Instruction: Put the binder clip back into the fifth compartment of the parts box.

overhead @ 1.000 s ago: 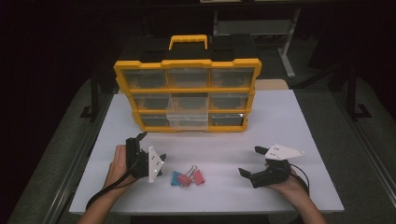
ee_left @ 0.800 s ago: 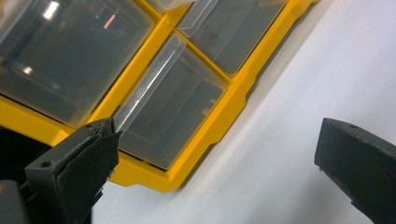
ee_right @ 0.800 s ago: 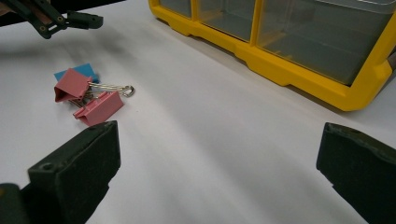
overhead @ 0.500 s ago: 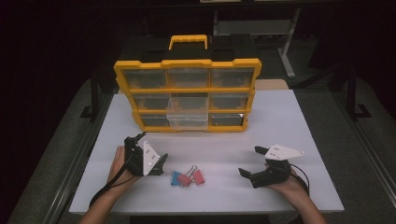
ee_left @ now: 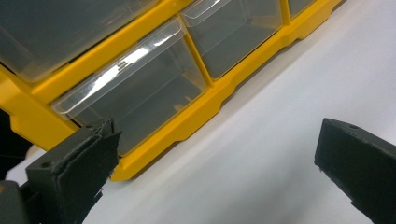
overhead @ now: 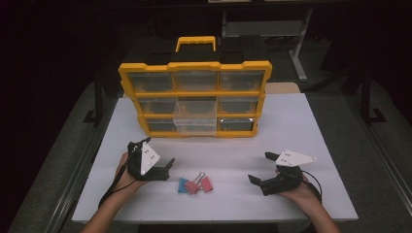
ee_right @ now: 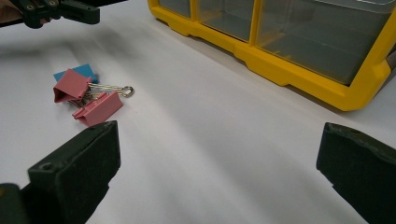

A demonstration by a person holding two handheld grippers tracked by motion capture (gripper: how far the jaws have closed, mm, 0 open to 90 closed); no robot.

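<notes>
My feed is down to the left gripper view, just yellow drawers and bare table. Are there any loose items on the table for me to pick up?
Observer: Yes, a small cluster of binder clips lies on the white table, between the two hand-held grippers.
Operator: What colours?
Observer: Two pink ones and a blue one, touching each other.
Operator: Is the right hand-held gripper holding anything?
Observer: No, its jaws stand open and empty, aimed toward the clips.
Operator: Any drawer pulled out on the organizer?
Observer: One clear drawer, bottom row, middle, sticks out from the yellow organizer.
</notes>
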